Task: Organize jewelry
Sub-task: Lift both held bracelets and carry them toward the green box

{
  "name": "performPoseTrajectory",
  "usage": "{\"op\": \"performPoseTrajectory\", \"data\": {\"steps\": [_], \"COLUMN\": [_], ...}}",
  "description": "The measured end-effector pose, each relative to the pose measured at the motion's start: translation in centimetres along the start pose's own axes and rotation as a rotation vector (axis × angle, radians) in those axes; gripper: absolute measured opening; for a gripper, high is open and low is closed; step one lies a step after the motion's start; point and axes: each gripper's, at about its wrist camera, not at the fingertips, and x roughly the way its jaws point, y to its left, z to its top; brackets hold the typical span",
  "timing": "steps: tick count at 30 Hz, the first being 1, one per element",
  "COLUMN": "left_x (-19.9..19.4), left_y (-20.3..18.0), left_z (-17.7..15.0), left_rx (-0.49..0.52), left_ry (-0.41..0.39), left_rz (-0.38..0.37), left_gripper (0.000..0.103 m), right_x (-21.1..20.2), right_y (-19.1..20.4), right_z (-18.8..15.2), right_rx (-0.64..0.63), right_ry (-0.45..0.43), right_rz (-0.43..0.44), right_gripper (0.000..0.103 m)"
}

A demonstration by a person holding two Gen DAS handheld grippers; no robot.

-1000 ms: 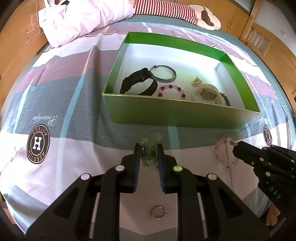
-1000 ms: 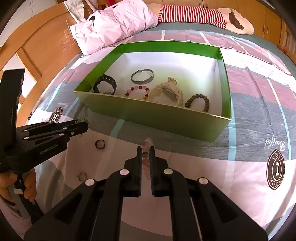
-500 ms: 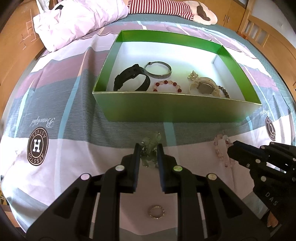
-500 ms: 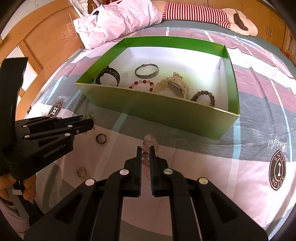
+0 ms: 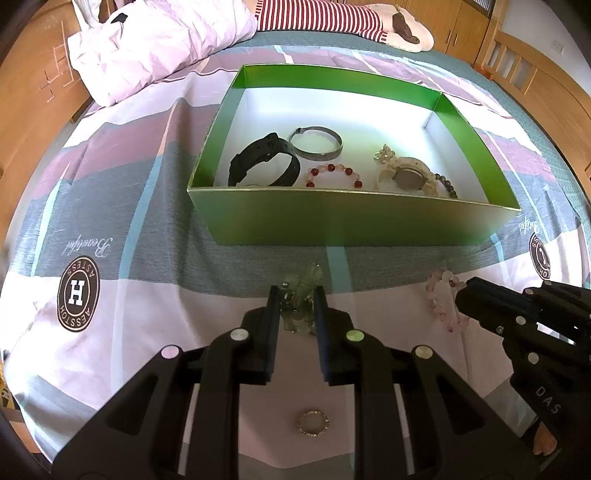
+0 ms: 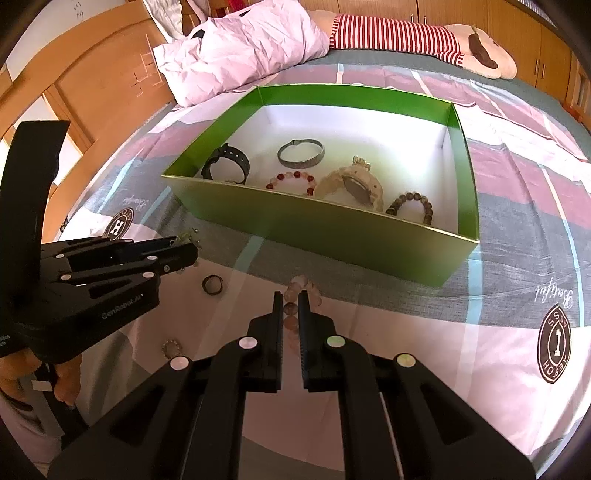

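While my left gripper (image 5: pixel 296 308) is closed down on the pale green jade piece (image 5: pixel 301 295), its two fingers pressing the cluster from either side, my right gripper (image 6: pixel 291 314) is pinched nearly shut around one side of the pink bead bracelet (image 6: pixel 301 291), with a bead caught between the pads. Both pieces sit just in front of the green box (image 5: pixel 351 221), over the bedspread (image 5: pixel 129 184); I cannot tell whether either is lifted clear of the cloth.

Below the left gripper a small beaded ring (image 5: pixel 313 422) lies flat on the pale band of the bedspread, and in the right wrist view a dark ring (image 6: pixel 212 284) lies between the two grippers, near the left fingertips.

Inside the box, on its white floor, the pieces lie in a loose row toward the near wall: a black watch (image 5: pixel 264 166) at the left, standing on its band; a silver bangle (image 5: pixel 315 143) just behind it; a red and pink bead bracelet (image 5: pixel 334 175) in the middle; a cream watch (image 5: pixel 406 177) with a small gold ornament (image 5: pixel 384 153) at its far end; and a dark bead bracelet (image 6: pixel 410 206) at the right, partly hidden by the wall in the left view.

Beyond the box are a crumpled lilac pillow (image 5: pixel 159 40) and a striped plush toy (image 5: pixel 351 18) at the head of the bed.
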Motion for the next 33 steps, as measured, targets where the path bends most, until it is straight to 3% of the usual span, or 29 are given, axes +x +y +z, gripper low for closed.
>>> {"op": "performPoseTrajectory", "data": {"steps": [33], "left_x": [-0.6], "left_y": [-0.6], "left_z": [-0.1], "left_rx": [0.016], "left_ry": [-0.025], "left_rz": [0.007], "left_gripper": [0.018], "right_x": [-0.1], "right_y": [1.0], "right_z": [0.1], "right_rx": [-0.008], "right_ry": [-0.03], "right_rz": [0.023], "right_gripper": [0.007]}}
